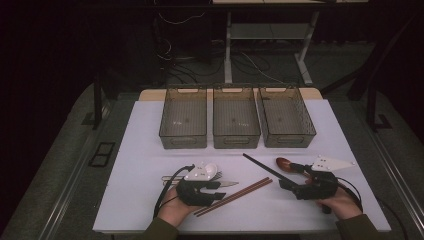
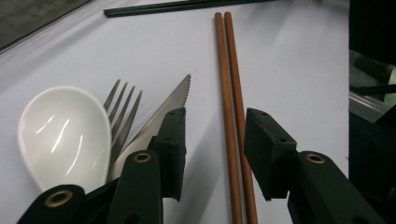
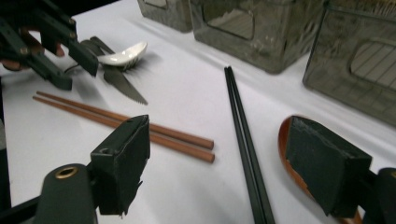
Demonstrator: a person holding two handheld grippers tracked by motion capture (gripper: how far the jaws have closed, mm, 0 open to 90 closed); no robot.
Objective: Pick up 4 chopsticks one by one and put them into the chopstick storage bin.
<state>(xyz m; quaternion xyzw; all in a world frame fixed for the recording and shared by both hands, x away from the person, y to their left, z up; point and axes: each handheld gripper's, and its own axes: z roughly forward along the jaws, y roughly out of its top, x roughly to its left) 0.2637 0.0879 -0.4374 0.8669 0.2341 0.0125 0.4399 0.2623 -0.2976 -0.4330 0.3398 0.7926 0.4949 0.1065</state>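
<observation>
My left gripper [image 1: 218, 191] is open low over the table, its jaws either side of a pair of brown chopsticks [image 2: 231, 93] lying flat. Just left of them lie a serrated knife [image 2: 164, 109], a fork [image 2: 122, 116] and a white spoon [image 2: 63, 135]. My right gripper [image 1: 292, 176] is open wide. A pair of black chopsticks [image 3: 243, 135] runs between its jaws, and a brown wooden spoon [image 3: 286, 149] lies beside its right jaw. Neither gripper holds anything. The left gripper [image 3: 51, 51] also shows far off in the right gripper view.
Three translucent grey bins [image 1: 184, 117] [image 1: 236, 117] [image 1: 286, 117] stand side by side at the back of the white table [image 1: 140, 165], all without contents. A dark floor with cables and desk legs lies beyond the table.
</observation>
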